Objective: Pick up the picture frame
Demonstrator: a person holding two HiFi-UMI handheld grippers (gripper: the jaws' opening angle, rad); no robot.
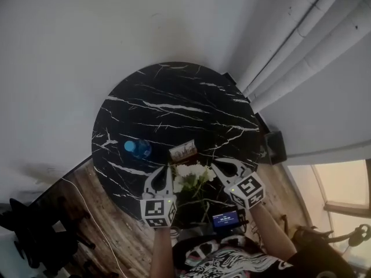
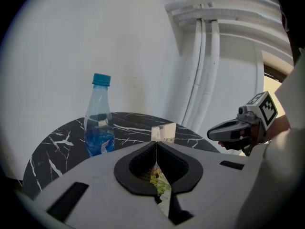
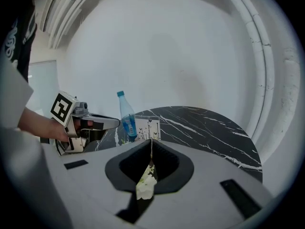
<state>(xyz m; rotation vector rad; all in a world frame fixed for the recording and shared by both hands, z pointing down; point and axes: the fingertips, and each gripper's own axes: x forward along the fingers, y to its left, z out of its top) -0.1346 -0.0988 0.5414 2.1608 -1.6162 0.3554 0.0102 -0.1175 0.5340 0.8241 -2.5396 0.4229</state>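
The picture frame [image 1: 184,151] is small and pale and stands upright near the front of the round black marble table [image 1: 174,97]. The same frame [image 2: 163,132] [image 3: 148,129] shows just past both sets of jaws in the two gripper views. My left gripper [image 1: 164,171] [image 2: 156,144] hangs shut and empty, short of the frame on its left. My right gripper [image 1: 218,167] [image 3: 151,142] is shut and empty too, short of the frame on its right. Each gripper shows in the other's view, the right [image 2: 224,132] and the left [image 3: 112,123].
A blue-capped water bottle [image 1: 137,149] [image 2: 98,123] [image 3: 127,118] stands left of the frame. White flowers [image 1: 194,175] [image 2: 159,182] [image 3: 145,185] sit between the grippers at the table's front edge. A small lit screen [image 1: 226,219] is below them. White curtains [image 1: 301,45] hang at the right.
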